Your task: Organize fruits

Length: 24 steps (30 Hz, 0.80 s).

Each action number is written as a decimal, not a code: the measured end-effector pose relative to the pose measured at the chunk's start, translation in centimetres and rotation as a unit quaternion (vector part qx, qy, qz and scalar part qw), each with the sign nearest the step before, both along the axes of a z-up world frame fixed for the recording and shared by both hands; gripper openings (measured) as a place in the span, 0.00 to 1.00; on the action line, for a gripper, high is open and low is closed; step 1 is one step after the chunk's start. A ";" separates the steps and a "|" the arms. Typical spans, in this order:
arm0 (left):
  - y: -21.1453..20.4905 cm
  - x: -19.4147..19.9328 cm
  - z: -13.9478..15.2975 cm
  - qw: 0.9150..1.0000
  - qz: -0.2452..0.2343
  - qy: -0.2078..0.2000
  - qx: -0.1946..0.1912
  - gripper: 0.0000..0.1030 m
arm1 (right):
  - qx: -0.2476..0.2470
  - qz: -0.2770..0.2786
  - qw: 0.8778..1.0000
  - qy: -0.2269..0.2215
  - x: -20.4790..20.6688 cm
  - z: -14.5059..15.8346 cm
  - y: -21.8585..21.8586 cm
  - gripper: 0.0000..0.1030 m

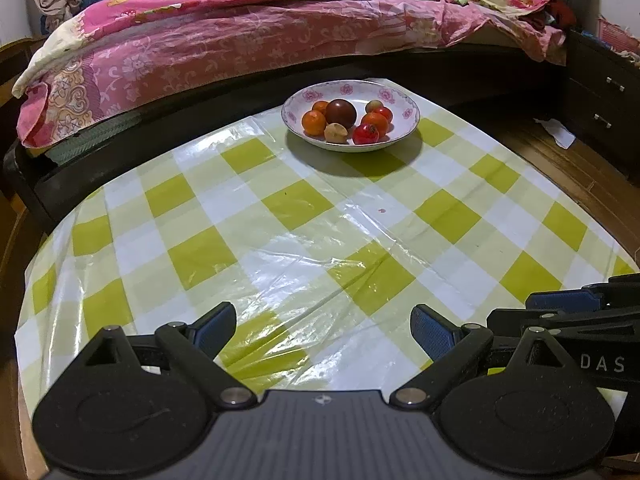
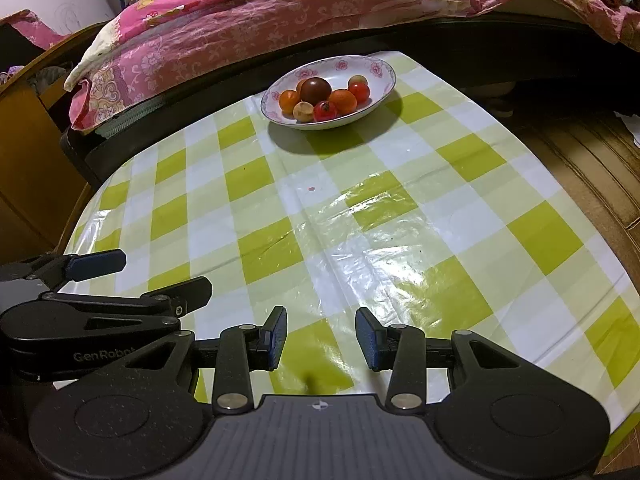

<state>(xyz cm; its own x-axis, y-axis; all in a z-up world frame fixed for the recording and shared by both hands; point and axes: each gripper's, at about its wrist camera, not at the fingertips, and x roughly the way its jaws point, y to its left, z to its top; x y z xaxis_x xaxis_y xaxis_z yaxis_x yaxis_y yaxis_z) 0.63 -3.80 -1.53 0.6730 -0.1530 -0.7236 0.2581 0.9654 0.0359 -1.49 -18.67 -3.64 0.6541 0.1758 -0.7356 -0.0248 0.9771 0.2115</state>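
From the left wrist view, the left claw point(image 1: 324, 334) is spread wide and empty at the surface's point(image 1: 280, 208) near edge; the plate point(image 1: 400, 100) of fruits point(image 1: 346, 120) sits at the far edge, beside the bed point(image 1: 240, 40). Sorting looks finished or unstarted.

From the right wrist view, the right claw point(image 2: 321, 338) is parted, empty. Nothing blocks a reach to the plate point(image 2: 376, 70).

Not much to read here tbh. In the left wrist view the right gripper point(image 1: 560, 308) pokes in at the right edge and its black body shows the white letters "DAS", cut off by the frame. In the right wrist view the left gripper point(image 2: 140, 276) sits at the left, and its side reads "GenRobot", last letter partly hidden.
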 end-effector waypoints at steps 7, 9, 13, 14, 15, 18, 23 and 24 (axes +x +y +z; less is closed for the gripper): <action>0.0 -0.1 0.0 1.000 -0.001 -0.005 0.006 0.99 | 0.000 0.001 1.000 0.001 0.0 -0.1 0.0 0.35; 0.0 -0.1 0.0 1.000 -0.001 -0.005 0.006 0.99 | 0.000 0.001 1.000 0.001 0.1 -0.2 0.0 0.35; -0.1 -0.1 0.0 1.000 0.000 -0.005 0.006 0.99 | 0.000 0.001 1.000 0.002 0.1 -0.2 0.0 0.35; -0.1 -0.1 0.0 1.000 0.000 -0.005 0.007 0.99 | 0.000 0.001 1.000 0.002 0.1 -0.2 0.0 0.35; -0.1 0.0 0.0 1.000 0.000 -0.005 0.008 0.99 | 0.000 0.001 1.000 0.002 0.1 -0.2 0.0 0.35; -0.1 -0.1 0.0 1.000 0.000 -0.006 0.009 0.99 | 0.000 0.001 1.000 0.002 0.1 -0.2 0.0 0.35; -0.1 -0.1 0.0 1.000 0.000 -0.007 0.010 0.99 | 0.000 0.001 1.000 0.002 0.1 -0.3 0.0 0.35; -0.1 -0.1 0.0 1.000 0.000 -0.006 0.010 0.98 | 0.000 0.001 1.000 0.002 0.1 -0.2 0.0 0.35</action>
<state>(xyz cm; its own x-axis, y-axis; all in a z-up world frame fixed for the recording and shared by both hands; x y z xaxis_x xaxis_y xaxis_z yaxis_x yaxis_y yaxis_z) 0.58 -3.86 -1.54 0.6824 -0.1378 -0.7179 0.2573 0.9645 0.0594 -1.39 -18.67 -3.85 0.6510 0.1770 -0.7382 -0.0260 0.9771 0.2113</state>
